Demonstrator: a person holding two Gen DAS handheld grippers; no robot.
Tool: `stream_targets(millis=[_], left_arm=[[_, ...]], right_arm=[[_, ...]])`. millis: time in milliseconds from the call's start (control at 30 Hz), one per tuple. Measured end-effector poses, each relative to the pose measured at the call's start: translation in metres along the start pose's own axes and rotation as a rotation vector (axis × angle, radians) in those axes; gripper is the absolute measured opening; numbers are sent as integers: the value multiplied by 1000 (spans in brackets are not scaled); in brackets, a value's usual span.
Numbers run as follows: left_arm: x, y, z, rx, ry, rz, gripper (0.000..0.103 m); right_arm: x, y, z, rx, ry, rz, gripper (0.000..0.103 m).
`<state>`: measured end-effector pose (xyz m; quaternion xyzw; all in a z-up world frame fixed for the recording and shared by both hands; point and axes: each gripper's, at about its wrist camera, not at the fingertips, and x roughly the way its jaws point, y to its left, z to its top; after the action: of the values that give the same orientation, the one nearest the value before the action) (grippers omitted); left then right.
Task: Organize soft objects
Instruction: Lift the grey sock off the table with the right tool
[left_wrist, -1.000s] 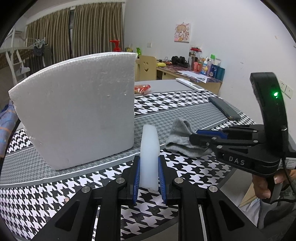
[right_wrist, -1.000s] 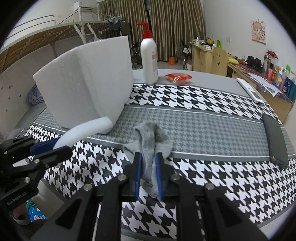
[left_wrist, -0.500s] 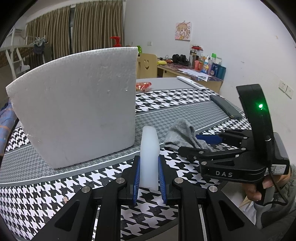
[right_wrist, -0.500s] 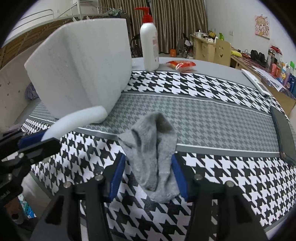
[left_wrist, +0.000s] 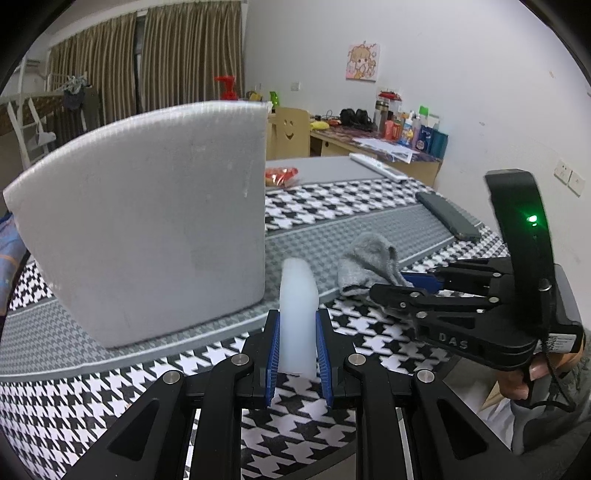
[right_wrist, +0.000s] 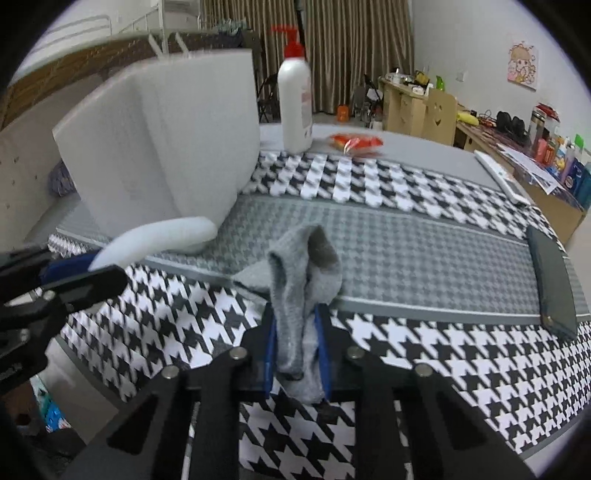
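My left gripper (left_wrist: 297, 354) is shut on a white foam strip (left_wrist: 298, 314) and holds it upright over the table's near edge; the strip also shows in the right wrist view (right_wrist: 155, 236). My right gripper (right_wrist: 295, 350) is shut on a crumpled grey sock (right_wrist: 301, 280), which hangs between its blue pads. In the left wrist view the sock (left_wrist: 369, 264) sits just right of the strip, with the right gripper (left_wrist: 391, 286) on it. A large white foam box (left_wrist: 147, 236) stands behind the strip.
The table has a black-and-white houndstooth cloth (right_wrist: 443, 362). A black phone (right_wrist: 552, 280) lies at the right. A white pump bottle (right_wrist: 294, 92) and a red packet (right_wrist: 354, 142) stand behind the foam box (right_wrist: 166, 147). A cluttered desk (left_wrist: 388, 147) is beyond.
My right gripper opened around the sock half a second ago and has now shut on it again, lifting it slightly. My left gripper keeps hold of the foam strip.
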<state>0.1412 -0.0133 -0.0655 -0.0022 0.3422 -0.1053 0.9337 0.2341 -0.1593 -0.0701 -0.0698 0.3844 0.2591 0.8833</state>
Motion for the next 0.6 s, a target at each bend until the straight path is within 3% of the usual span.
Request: stream_targets(millis=[600], left_arm=[[-14,-19,25,43,-76,-19,20]], right_arm=[[-49,-11,18,53,-186,-34,23]])
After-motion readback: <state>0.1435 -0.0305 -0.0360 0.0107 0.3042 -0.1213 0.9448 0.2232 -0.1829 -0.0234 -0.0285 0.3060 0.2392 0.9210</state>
